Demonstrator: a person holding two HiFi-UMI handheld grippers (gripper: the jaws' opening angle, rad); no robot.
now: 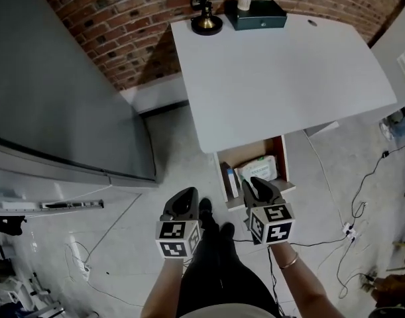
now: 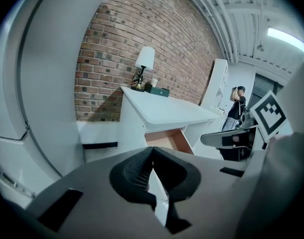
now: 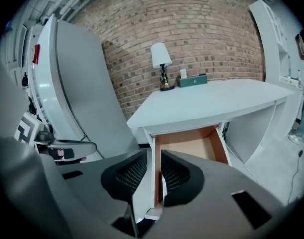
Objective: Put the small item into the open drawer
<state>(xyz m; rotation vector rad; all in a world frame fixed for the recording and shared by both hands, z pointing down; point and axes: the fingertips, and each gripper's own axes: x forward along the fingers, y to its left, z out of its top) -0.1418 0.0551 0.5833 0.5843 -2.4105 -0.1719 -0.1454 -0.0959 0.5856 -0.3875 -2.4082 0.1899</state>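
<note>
Under the white desk (image 1: 282, 78) the drawer (image 1: 282, 161) stands pulled out. Inside it lie a white packet (image 1: 258, 169) and a slim dark item (image 1: 230, 181). My right gripper (image 1: 258, 185) hovers over the drawer's front edge; its jaws stand apart with nothing between them, and the drawer's left wall (image 3: 152, 153) shows through the gap of the right gripper (image 3: 154, 171). My left gripper (image 1: 184, 197) hangs left of the drawer above the floor. In the left gripper view its jaws (image 2: 152, 161) meet at the tips and hold nothing, with the drawer (image 2: 166, 139) ahead.
A lamp (image 1: 205, 5), a dark green box (image 1: 258, 13) and a white cup (image 1: 244, 0) stand at the desk's far edge by the brick wall. A tall grey cabinet (image 1: 56, 78) fills the left. Cables (image 1: 361, 197) trail on the floor at right. A person (image 2: 237, 108) stands far off.
</note>
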